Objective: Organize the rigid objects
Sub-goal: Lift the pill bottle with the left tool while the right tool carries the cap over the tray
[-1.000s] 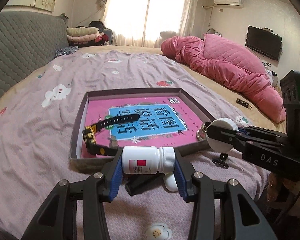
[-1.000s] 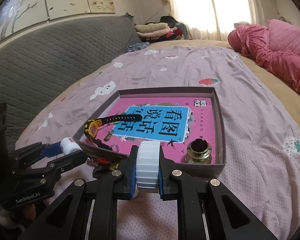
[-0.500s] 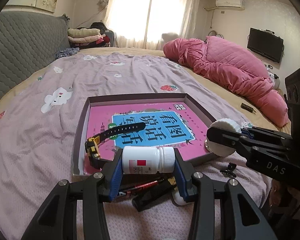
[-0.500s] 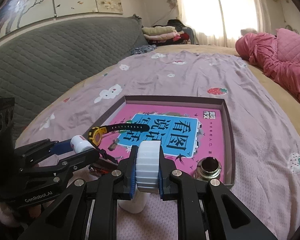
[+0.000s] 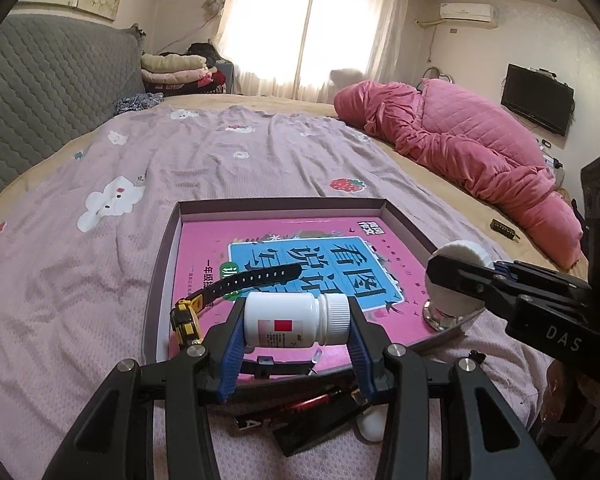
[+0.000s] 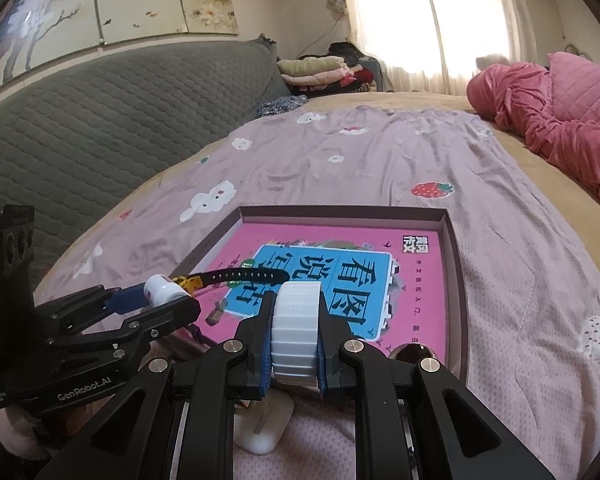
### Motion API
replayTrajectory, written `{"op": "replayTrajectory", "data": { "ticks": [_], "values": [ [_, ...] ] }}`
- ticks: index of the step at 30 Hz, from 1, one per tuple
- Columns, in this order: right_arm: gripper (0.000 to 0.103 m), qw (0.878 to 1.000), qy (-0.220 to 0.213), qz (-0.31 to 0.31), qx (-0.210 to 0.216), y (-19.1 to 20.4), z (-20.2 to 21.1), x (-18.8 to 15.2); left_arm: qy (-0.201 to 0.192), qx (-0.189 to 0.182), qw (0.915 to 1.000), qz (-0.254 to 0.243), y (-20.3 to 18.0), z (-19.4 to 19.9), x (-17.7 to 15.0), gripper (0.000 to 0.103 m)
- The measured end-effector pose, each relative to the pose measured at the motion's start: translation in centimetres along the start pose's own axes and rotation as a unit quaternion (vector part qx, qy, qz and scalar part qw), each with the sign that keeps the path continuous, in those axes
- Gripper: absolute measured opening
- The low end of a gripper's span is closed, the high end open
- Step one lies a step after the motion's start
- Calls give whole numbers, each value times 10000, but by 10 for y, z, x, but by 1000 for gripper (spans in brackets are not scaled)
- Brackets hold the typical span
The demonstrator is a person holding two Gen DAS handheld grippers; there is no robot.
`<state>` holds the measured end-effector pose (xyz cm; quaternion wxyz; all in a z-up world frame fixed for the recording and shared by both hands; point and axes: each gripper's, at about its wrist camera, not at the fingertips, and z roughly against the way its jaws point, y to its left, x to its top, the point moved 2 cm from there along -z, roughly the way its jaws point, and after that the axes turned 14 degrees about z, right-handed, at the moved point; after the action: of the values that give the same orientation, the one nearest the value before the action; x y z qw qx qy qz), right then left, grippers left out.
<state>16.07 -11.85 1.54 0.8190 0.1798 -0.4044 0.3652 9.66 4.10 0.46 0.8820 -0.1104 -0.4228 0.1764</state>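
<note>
The left tool [image 5: 296, 332] is pinching a white pill bottle [image 5: 296, 320]. The bottle lies sideways between the two blue pads, with its ribbed cap pointing to the right. It has a label with a red square on it. The bottle is held up in the air over the near edge of a shallow box [image 5: 162, 272].

The right tool [image 6: 294, 338] is pinching a white ribbed lid [image 6: 296, 334]. The lid stands on its edge between the pads. It is also held up over the near edge of the box, more to the right side.

The box sits on a bed with a purple sheet [image 5: 80, 280] that has little bunnies and strawberries on it. A pink book [image 5: 312, 256] with a blue patch and big Chinese words fills the bottom of the box. A watch [image 5: 236, 292] with a yellow case and a black strap lies on the book, near the left side. A shiny metal piece [image 5: 440, 318] stands in the near right corner of the box.

In front of the box, on the sheet, lie a dark flat thing and a red pen [image 5: 312, 402]. A small white thing [image 6: 264, 424] lies there too, under the right tool. A pink quilt [image 5: 460, 148] is bunched up far off on the bed.
</note>
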Motion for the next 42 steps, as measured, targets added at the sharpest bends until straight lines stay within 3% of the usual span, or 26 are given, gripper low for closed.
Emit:
{"op": "replayTrajectory", "data": {
  "ticks": [22,34,42],
  "values": [
    [17,9993,247,-82,-279,-23,-33,3,203,84,9995,216,9,-44,22,46],
    [17,9914,751,640,-859,-10,-54,-5,670,217,9975,44,7,-66,8,46],
    [17,9901,861,864,-699,1,-63,-11,813,301,9962,-41,7,-71,3,46]
  ]
}}
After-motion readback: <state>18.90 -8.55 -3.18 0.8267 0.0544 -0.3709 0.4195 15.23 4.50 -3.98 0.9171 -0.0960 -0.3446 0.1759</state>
